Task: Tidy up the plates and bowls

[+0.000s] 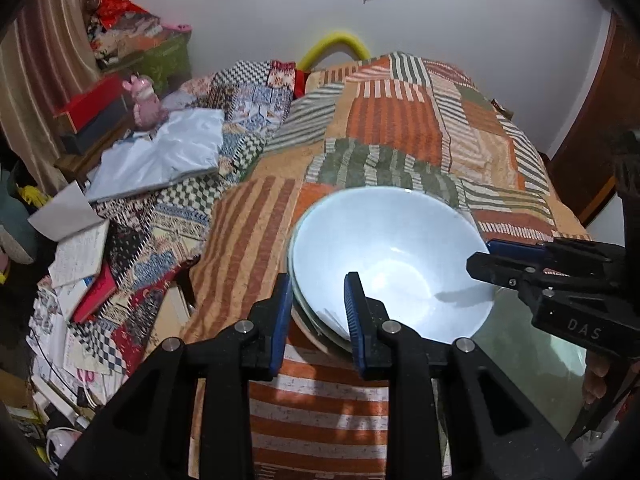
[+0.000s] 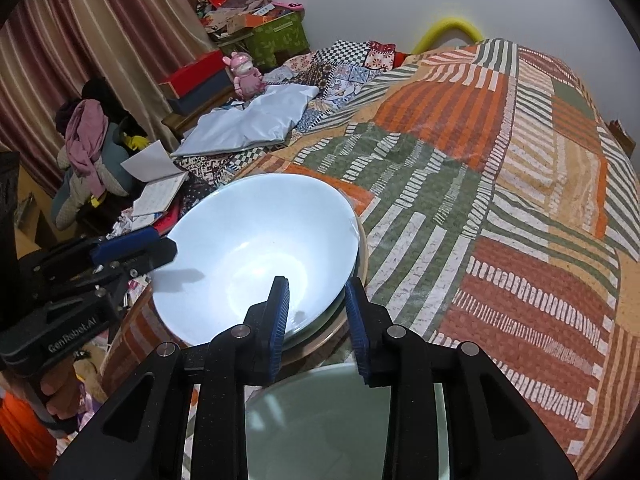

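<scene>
A white bowl [image 1: 392, 248] [image 2: 256, 240] sits on top of a nested stack of dishes [image 1: 310, 326] [image 2: 362, 248] on a striped patchwork cloth [image 1: 384, 120]. My left gripper [image 1: 317, 280] is shut on the stack's left rim, one blue pad inside the bowl and one outside. From the opposite side, my right gripper [image 2: 317, 284] is shut on the rim in the same way. Each gripper also shows in the other's view: the right gripper [image 1: 480, 254] at the bowl's right edge, the left gripper [image 2: 166, 242] at its left edge.
A greenish glass surface [image 2: 340, 420] [image 1: 520, 340] lies just in front of the stack. Off the cloth's left side are a silvery bag [image 1: 164, 156], a pink toy [image 1: 146, 104], a red box [image 1: 92, 100], books and papers [image 1: 80, 256]. A curtain [image 2: 100, 32] hangs behind.
</scene>
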The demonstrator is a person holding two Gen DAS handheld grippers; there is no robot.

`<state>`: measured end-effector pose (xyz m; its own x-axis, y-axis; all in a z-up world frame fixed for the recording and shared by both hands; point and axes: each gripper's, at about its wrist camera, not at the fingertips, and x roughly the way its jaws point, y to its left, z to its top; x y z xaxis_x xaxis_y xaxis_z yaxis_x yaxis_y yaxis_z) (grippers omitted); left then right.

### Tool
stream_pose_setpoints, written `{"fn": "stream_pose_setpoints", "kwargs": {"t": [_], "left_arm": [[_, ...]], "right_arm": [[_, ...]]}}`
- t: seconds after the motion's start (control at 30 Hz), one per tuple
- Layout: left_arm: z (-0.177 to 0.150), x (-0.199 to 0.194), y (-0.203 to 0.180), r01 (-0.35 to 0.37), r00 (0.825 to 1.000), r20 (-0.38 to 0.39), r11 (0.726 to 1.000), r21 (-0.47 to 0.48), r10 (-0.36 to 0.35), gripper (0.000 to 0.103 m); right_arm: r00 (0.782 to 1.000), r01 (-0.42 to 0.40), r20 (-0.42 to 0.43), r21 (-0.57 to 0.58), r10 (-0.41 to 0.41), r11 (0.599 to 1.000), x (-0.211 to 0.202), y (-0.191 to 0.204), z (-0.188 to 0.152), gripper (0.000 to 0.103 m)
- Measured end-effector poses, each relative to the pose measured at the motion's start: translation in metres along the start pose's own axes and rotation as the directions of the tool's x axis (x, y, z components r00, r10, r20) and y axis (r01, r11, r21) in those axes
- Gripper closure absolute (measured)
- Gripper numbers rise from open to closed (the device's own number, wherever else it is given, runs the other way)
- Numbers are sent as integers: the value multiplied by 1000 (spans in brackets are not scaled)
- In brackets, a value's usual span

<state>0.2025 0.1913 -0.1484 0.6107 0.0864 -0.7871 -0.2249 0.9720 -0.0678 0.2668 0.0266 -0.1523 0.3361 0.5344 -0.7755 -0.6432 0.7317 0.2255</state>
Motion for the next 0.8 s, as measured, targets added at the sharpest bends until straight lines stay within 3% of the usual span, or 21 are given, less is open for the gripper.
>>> {"fn": "stream_pose_setpoints", "kwargs": {"t": [0.1, 0.27, 0.37, 0.47, 0.8], "left_arm": [[1, -5, 3, 10, 1000, 5, 1000, -10, -10, 71], [-1, -7, 11, 36, 999, 1, 999, -33, -36, 50], [-3, -4, 14, 41, 999, -3, 998, -44, -42, 49], [-5, 7, 18, 66, 997, -40, 996, -62, -68, 49], [-9, 29, 18, 131, 987, -80, 987, -96, -139, 49]], "right_arm": [[1000, -3, 11, 0, 3, 1000, -6, 0, 1, 75], [1000, 1, 20, -5, -1, 1000, -11, -1, 2, 75], [1000, 6, 7, -5, -6, 1000, -8, -4, 2, 72], [1000, 10, -3, 4, -10, 1000, -3, -7, 1, 62], [998, -25, -61, 23, 27, 999, 21, -8, 0, 61]]}}
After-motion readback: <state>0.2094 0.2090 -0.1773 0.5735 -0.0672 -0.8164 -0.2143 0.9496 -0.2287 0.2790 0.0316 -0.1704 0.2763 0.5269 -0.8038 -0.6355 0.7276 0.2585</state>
